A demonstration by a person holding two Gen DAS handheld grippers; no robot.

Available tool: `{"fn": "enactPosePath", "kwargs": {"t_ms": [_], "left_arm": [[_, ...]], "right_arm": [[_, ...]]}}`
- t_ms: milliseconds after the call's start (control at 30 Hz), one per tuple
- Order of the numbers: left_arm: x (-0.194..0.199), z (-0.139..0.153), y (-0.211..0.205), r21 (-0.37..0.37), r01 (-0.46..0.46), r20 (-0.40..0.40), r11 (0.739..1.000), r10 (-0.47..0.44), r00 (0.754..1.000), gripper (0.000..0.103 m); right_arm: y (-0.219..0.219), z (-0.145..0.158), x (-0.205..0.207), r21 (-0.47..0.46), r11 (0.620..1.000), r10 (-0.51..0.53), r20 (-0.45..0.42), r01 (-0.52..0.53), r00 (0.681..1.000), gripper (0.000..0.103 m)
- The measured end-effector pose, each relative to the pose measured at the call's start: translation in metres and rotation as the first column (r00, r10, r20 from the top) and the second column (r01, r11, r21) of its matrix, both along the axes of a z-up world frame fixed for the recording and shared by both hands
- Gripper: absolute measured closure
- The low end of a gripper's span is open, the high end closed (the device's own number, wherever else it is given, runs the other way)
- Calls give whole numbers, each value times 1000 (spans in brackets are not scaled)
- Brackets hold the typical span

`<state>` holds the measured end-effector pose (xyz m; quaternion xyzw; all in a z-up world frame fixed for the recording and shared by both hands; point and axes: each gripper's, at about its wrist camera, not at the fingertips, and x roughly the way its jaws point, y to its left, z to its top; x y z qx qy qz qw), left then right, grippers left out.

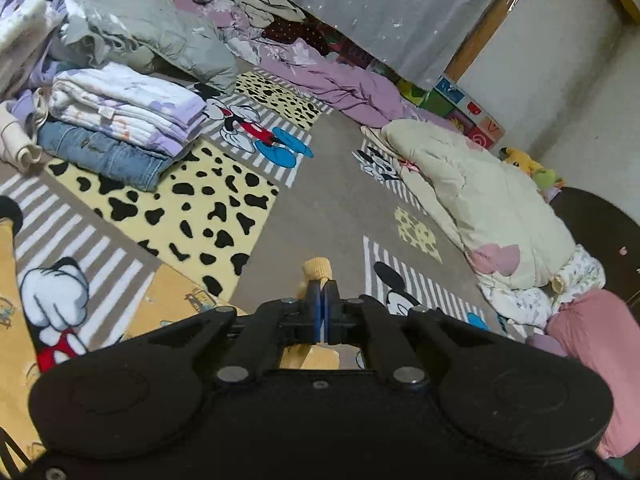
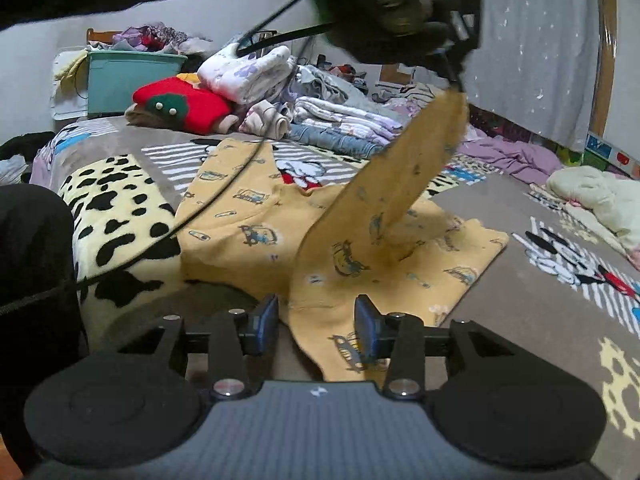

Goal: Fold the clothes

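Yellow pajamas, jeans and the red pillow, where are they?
yellow pajamas (image 2: 248,216): right wrist view, flat body part on the blanket.
jeans (image 1: 108,156): left wrist view, folded edge under the stack.
red pillow (image 2: 196,106): right wrist view, front face.

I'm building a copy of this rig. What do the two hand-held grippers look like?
Both hand-held grippers, left and right, are matte black with two round side housings, linkage arms with silver bolts, and blue finger pads. The right one's top plate is ribbed grey. A black cable trails from the left one.
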<state>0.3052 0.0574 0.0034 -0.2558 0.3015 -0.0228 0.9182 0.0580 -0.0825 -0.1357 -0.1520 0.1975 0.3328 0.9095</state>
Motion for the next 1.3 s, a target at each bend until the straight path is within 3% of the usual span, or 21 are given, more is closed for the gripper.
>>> {"fn": "enactPosePath", "kwargs": {"t_ms": [67, 100, 233, 367, 533, 667, 733, 767, 800, 833, 967, 1033, 1200, 1300], "left_arm": [[8, -3, -6, 11, 4, -10, 1000, -4, 1000, 103], [13, -4, -9, 21, 7, -15, 1000, -7, 1000, 103], [34, -14, -21, 67, 18, -44, 998, -15, 999, 103], [54, -34, -30, 112, 21, -94, 993, -11, 995, 103], [67, -56, -43, 163, 35, -132, 986, -13, 991, 103], [76, -65, -54, 194, 48, -153, 980, -18, 988, 103], [84, -71, -65, 230, 114, -165, 966, -77, 983, 101], [90, -75, -73, 237, 195, -191, 952, -151, 970, 77], [92, -77, -75, 252, 233, -199, 939, -186, 962, 72], [92, -78, -77, 269, 265, -205, 926, -213, 955, 72], [80, -67, -46, 222, 260, -136, 939, -235, 963, 72], [75, -64, -34, 253, 250, -129, 935, -223, 966, 72], [69, -79, -14, 247, 295, -179, 923, -256, 950, 72], [69, -96, -13, 185, 317, -204, 930, -279, 938, 73]], "right_arm": [[1, -1, 1, 2, 1000, -5, -14, 5, 1000, 66], [-1, 0, 3, 17, 1000, -11, -31, 11, 999, 74], [-16, 4, 15, 124, 990, -48, -135, 65, 990, 89], [-42, 0, 34, 297, 943, -49, -329, 152, 943, 92], [-63, -11, 43, 397, 889, -29, -450, 228, 893, 92], [-74, -16, 47, 447, 852, -8, -506, 271, 862, 93], [-80, -19, 49, 472, 829, 0, -538, 301, 843, 94], [-83, -21, 50, 481, 817, 3, -554, 317, 833, 94], [-86, -23, 51, 488, 808, 5, -567, 331, 824, 94], [-89, -24, 52, 494, 798, 7, -580, 345, 814, 94], [-91, -25, 52, 498, 788, 5, -594, 362, 804, 95], [-91, -24, 51, 498, 787, 6, -595, 364, 804, 95], [-96, -25, 52, 510, 770, 16, -616, 383, 788, 94], [-97, -26, 51, 512, 764, 13, -621, 393, 784, 94]]}}
